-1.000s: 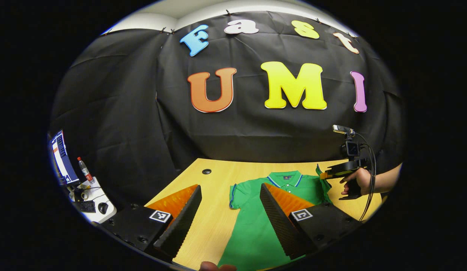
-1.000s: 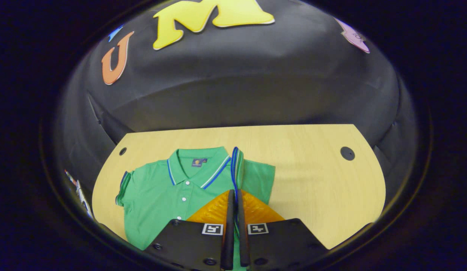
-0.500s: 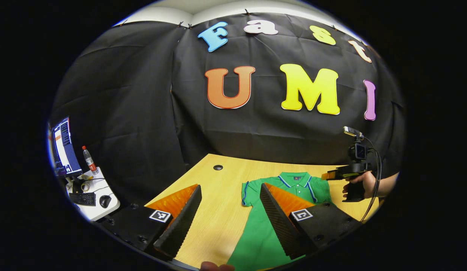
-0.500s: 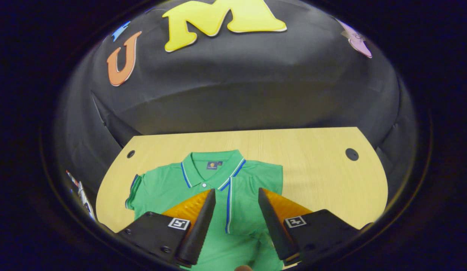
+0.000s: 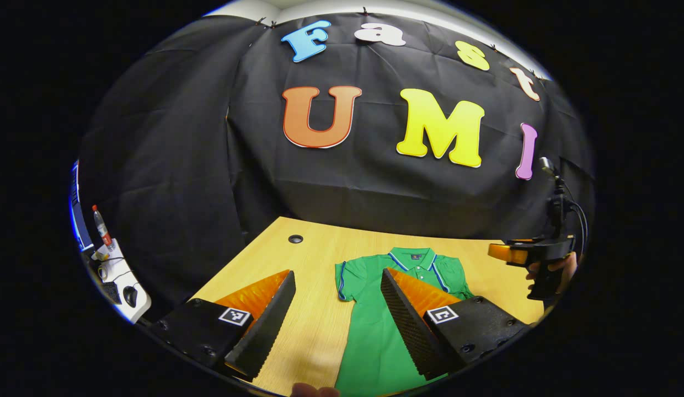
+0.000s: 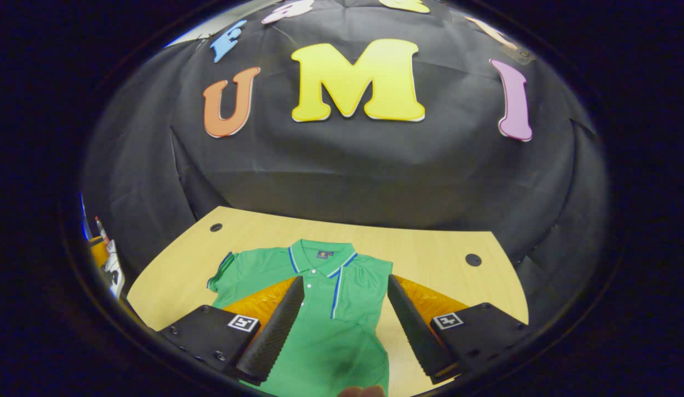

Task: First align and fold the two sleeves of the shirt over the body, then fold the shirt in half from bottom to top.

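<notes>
A green polo shirt (image 6: 320,331) lies flat on the wooden table (image 6: 430,248), collar toward the wall. Its right sleeve is folded over the chest, with the striped cuff (image 6: 336,286) running down the front. The other sleeve (image 6: 220,270) is spread out to the left. My right gripper (image 6: 345,280) is open above the shirt's body and holds nothing. My left gripper (image 5: 337,274) is also open, hovering in front of the spread sleeve (image 5: 343,275) of the shirt (image 5: 369,320). In the left gripper view, a hand (image 5: 551,270) holds the right gripper (image 5: 532,253) off to the shirt's right.
The table has a round cable hole near each back corner (image 6: 473,259) (image 6: 215,227). A side desk (image 5: 118,281) with a bottle (image 5: 101,220) and a mouse stands beyond the table's left edge. Bare wood lies on both sides of the shirt.
My right gripper, shut on the right sleeve's cuff one second ago, has opened, dropped the sleeve over the chest, and pulled up and back. My left gripper stayed open, shifting only slightly.
</notes>
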`<action>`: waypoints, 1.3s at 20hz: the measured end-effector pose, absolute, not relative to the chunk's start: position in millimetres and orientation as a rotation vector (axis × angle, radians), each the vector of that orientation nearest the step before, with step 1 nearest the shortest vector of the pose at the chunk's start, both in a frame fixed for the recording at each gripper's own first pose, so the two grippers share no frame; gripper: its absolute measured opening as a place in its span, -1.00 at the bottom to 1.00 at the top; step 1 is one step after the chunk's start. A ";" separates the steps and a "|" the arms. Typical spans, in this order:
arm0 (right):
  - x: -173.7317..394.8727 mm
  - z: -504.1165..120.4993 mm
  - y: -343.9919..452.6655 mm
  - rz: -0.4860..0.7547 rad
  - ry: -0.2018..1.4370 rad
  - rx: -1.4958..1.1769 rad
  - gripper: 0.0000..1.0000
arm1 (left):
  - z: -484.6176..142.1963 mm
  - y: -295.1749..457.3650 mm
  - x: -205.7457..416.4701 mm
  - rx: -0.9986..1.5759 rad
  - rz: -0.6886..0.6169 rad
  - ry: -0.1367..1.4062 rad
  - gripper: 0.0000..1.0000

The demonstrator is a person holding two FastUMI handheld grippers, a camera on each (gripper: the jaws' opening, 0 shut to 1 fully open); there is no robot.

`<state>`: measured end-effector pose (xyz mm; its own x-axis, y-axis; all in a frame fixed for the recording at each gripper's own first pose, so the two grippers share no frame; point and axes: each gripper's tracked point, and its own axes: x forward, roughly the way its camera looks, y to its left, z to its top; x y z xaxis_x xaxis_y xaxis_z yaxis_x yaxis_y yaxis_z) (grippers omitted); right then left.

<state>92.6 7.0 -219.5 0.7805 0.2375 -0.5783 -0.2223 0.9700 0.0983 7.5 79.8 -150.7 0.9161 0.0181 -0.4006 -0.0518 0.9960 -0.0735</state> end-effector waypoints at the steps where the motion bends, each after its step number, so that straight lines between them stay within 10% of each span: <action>1: 79.4 -207.8 0.8 0.246 0.614 0.018 0.89 | -153.5 81.6 12.7 -0.086 0.019 0.417 0.99; 26: -57.8 -180.4 -79.0 0.061 0.641 -0.025 0.92 | -355.0 58.1 162.5 -0.094 -0.180 0.807 0.96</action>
<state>-57.8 -79.0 -180.4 0.7997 0.0496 -0.5983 -0.0649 0.9979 -0.0039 162.5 58.1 -355.0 0.6772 -0.1954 -0.7093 0.1242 0.9806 -0.1516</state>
